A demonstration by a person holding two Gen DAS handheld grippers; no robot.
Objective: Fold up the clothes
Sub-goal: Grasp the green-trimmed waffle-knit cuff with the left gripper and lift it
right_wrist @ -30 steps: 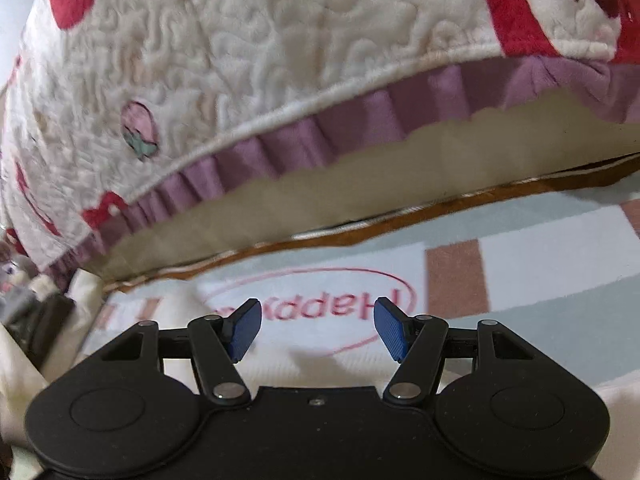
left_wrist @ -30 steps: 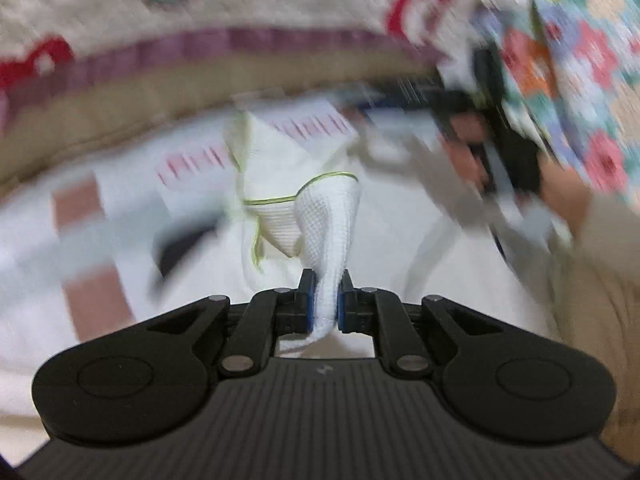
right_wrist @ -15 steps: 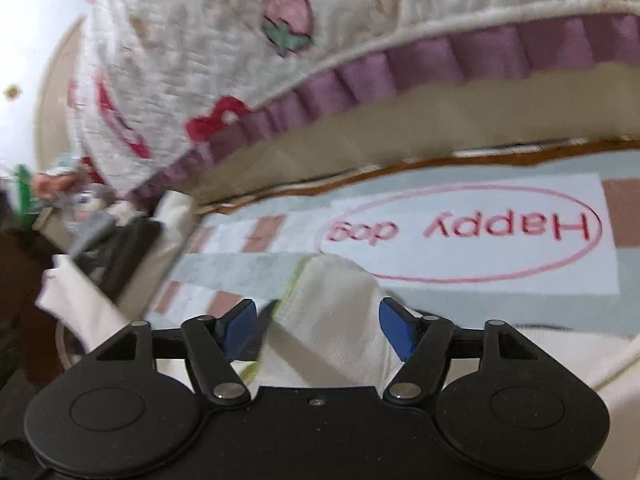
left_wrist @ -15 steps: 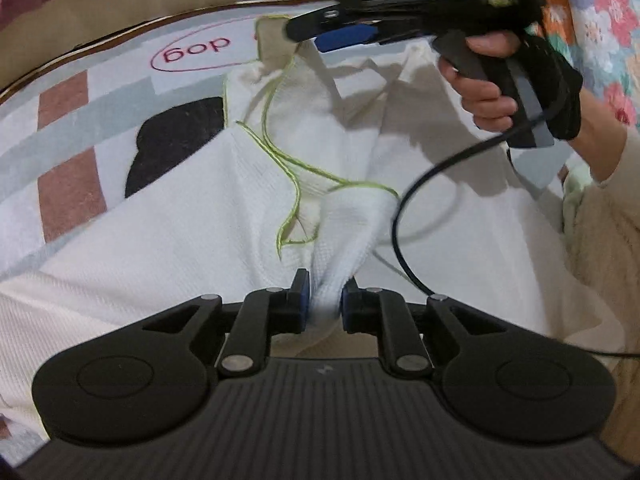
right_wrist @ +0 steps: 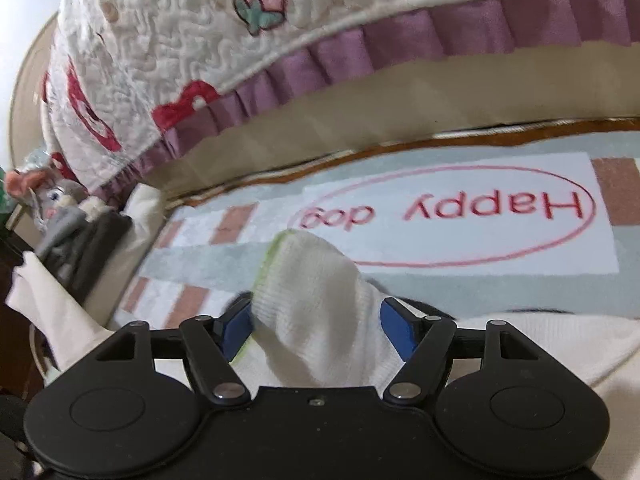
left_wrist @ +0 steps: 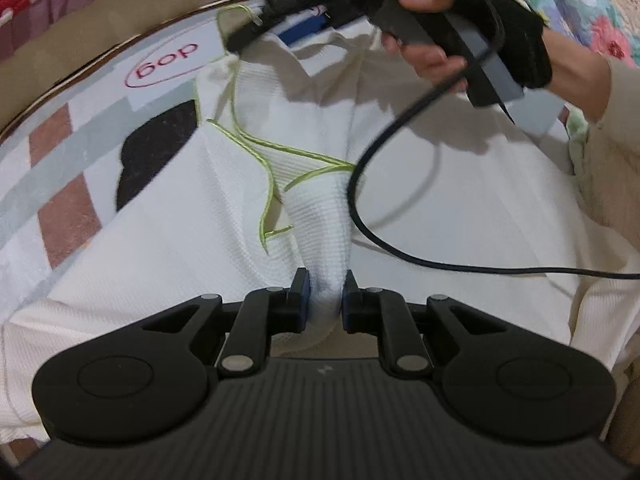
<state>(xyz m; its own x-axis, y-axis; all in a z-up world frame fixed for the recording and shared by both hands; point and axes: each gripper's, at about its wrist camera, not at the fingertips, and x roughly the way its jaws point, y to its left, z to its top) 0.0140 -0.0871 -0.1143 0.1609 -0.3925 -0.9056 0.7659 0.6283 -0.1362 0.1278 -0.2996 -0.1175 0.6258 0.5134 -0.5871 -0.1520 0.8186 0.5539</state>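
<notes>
1. The white garment (left_wrist: 460,208), ribbed knit with lime-green edging, lies spread on a mat (right_wrist: 460,288) printed "Happy dog".
2. The left gripper (left_wrist: 325,300) is clamped on a bunched fold of it.
3. The right gripper (right_wrist: 316,322) has its jaws apart around a raised corner.
4. A quilted bedspread (right_wrist: 192,40) with a purple frill hangs behind.

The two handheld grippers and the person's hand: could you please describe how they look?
Each gripper, left gripper and right gripper, has a matte black body with two round discs, silver pivot pins and blue-padded jaws. A black cable trails from the right one's grey-and-black pistol handle. The hand wears a black fingerless glove and a beige sleeve.
</notes>
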